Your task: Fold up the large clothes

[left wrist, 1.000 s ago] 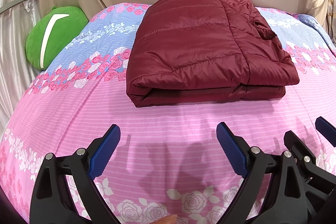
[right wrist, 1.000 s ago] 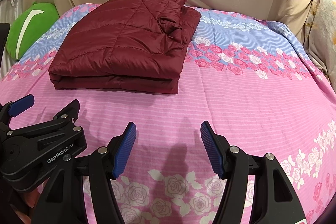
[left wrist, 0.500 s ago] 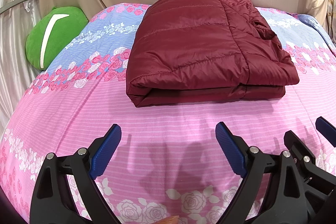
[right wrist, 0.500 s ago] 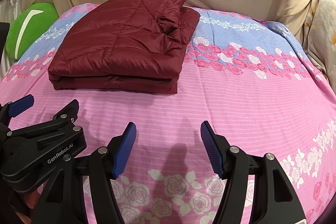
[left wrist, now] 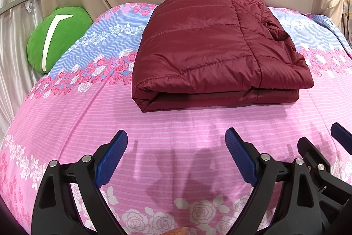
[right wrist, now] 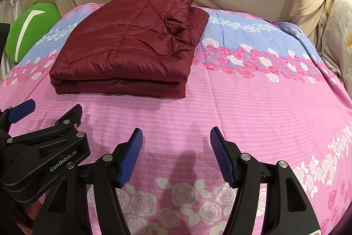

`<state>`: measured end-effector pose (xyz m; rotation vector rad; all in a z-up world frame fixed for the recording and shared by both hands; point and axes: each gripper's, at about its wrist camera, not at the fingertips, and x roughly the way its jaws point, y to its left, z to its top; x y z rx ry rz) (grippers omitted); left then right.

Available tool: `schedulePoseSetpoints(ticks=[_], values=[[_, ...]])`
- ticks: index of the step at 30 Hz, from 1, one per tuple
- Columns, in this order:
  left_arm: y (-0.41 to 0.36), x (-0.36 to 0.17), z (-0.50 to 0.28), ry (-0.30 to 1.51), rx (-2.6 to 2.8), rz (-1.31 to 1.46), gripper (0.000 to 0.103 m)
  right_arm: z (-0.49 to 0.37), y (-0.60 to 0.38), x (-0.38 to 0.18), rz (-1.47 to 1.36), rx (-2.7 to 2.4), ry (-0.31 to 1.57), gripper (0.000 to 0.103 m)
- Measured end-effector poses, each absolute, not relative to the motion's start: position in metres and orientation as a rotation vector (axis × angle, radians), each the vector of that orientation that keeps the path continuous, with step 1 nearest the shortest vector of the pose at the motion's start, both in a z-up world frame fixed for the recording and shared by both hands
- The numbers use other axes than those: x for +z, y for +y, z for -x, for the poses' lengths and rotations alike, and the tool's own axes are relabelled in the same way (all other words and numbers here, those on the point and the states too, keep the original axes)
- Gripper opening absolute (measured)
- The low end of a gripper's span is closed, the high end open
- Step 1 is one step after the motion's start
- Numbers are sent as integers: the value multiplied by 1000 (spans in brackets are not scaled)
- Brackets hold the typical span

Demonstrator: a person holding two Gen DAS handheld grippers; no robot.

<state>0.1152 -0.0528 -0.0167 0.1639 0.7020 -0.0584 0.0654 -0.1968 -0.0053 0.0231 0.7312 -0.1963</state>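
Maroon quilted jacket, pink-blue rose-striped bedsheet, green cushion.

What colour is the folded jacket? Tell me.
Dark maroon jacket, clearest in the left wrist view.

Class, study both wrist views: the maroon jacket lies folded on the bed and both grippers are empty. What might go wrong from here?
1. The maroon jacket is slippery-looking and puffy; its stacked layers might spring open or slide apart if nudged.
2. The bunched part at its right side looks loose and may unfold.
3. The left gripper and right gripper sit close together, jaws open, and might collide when reaching in.
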Motion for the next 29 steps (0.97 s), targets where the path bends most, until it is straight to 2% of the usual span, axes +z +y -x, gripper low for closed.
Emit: schedulePoseSetpoints(ticks=[8,29], values=[[-53,-17,-115,703,-59,-165,87,-65,-198,-6,-20,-194,731,62],[-54,-16,-114,703,-68,-175,79,-63,-199,-5,-6,-197,728,62]])
